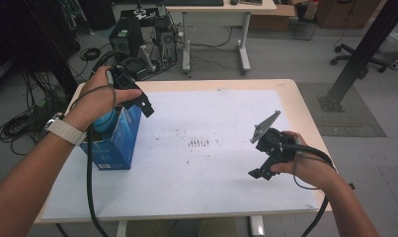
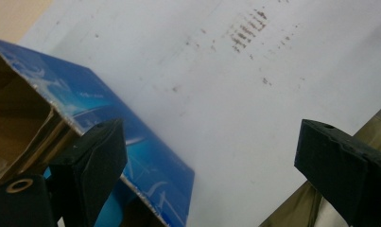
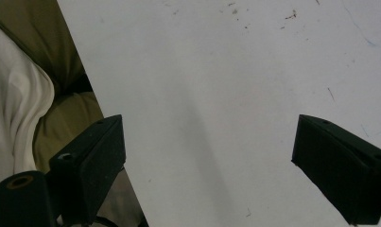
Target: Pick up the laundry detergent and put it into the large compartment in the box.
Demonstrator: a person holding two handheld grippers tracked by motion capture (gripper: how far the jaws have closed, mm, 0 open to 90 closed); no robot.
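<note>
A blue box (image 1: 118,140) stood upright near the left edge of the desk (image 1: 295,106), open at the top, with something light blue inside. The left tool (image 2: 212,156) hovered just above and beside the box's opening, jaws spread wide and holding nothing. The right tool (image 3: 209,156) sat well apart over the white sheet (image 1: 211,168) on the right, also wide open and empty. The left hand (image 1: 95,98) was plainly the nearer one; the box lay just below and to the left of its jaws.
</note>
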